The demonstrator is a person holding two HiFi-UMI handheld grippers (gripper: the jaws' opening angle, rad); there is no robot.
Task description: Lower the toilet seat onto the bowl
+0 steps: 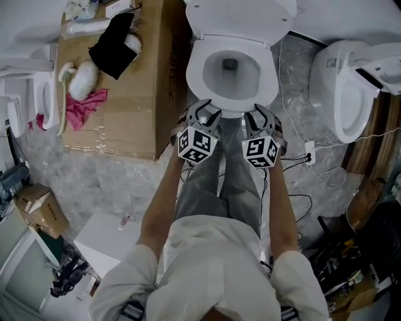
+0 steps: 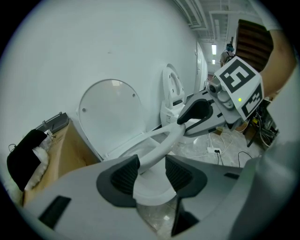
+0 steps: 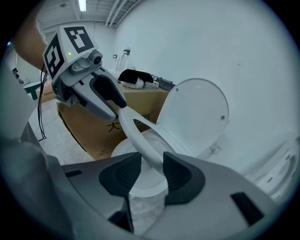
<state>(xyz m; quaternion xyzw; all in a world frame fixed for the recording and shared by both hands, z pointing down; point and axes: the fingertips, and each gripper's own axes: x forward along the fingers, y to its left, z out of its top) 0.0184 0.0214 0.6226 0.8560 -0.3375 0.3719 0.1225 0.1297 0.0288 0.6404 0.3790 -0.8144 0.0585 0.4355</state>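
Note:
The white toilet seat [image 1: 195, 69] hangs tilted a little above the bowl [image 1: 230, 75], with the lid [image 1: 241, 14] upright behind it. My left gripper [image 1: 203, 118] and right gripper [image 1: 260, 118] are at the seat's front rim, side by side. In the left gripper view the seat [image 2: 164, 140] passes between the jaws of the left gripper [image 2: 152, 171] and lies against one pad, with a gap to the other. In the right gripper view the seat [image 3: 136, 136] runs likewise through the right gripper [image 3: 152, 173], touching one pad only. Both grippers are open.
A cardboard box [image 1: 135, 88] left of the toilet carries a black cloth [image 1: 116, 44] and a pink cloth [image 1: 84, 106]. A second toilet [image 1: 351, 88] stands at the right. Cables and a power strip [image 1: 308, 150] lie on the floor. The person's legs [image 1: 219, 182] stand before the bowl.

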